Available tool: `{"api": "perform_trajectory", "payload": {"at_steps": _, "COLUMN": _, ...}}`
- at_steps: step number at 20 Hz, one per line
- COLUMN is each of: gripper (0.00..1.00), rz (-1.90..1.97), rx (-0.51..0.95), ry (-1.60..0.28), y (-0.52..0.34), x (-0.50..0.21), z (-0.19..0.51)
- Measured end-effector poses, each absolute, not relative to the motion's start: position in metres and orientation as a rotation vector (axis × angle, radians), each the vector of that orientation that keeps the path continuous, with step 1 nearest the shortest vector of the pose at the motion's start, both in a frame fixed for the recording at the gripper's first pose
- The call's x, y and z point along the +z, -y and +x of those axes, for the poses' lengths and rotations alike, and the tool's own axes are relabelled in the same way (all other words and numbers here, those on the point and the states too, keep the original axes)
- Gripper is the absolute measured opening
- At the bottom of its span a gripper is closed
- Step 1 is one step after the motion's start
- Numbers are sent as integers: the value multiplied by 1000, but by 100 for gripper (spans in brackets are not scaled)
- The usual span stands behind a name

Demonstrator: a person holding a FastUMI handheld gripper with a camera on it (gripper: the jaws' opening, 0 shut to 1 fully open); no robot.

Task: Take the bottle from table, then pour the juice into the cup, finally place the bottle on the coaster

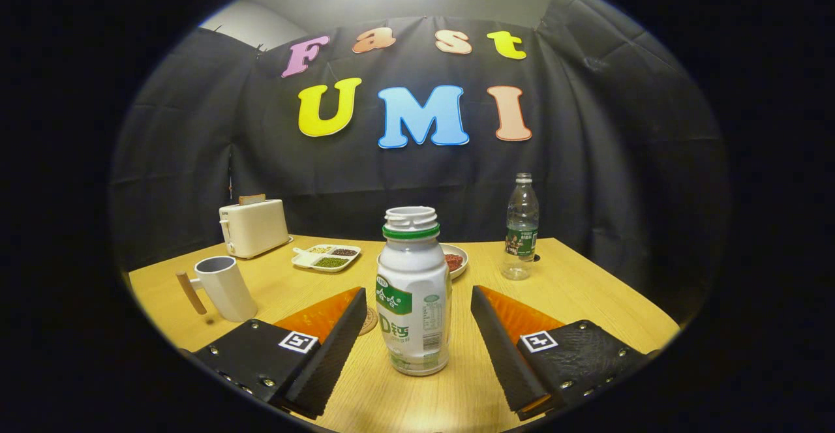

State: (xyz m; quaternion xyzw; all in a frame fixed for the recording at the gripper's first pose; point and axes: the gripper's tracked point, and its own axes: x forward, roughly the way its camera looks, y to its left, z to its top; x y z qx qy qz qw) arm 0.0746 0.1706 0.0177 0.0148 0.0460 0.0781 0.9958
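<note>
Cup (pixel 225 287) at ten o'clock of gripper (pixel 417 328), on tabletop (pixel 587 302). Coaster (pixel 370 321) partly hidden behind left finger. Uncapped bottle (pixel 413 293) upright between spread fingers, untouched. Clear water bottle (pixel 521 226) at one o'clock, beyond.

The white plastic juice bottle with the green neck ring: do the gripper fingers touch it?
Apart. The gripper view shows bare wooden table between the bottle and each finger of the open gripper.
</note>
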Motion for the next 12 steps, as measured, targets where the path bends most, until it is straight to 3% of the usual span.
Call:
{"api": "perform_trajectory", "payload": {"at_steps": 5, "gripper": 97, "rz": 18, "rx": 145, "ry": -132, "y": -173, "x": 6, "z": 85}}
{"api": "perform_trajectory", "payload": {"at_steps": 8, "gripper": 89, "rz": 41, "rx": 138, "ry": -143, "y": -172, "x": -1, "z": 90}}
{"api": "perform_trajectory", "payload": {"at_steps": 9, "gripper": 81, "rz": 50, "rx": 138, "ry": -146, "y": -171, "x": -2, "z": 93}}
{"api": "perform_trajectory", "payload": {"at_steps": 12, "gripper": 78, "rz": 41, "rx": 134, "ry": -148, "y": -171, "x": -3, "z": 90}}
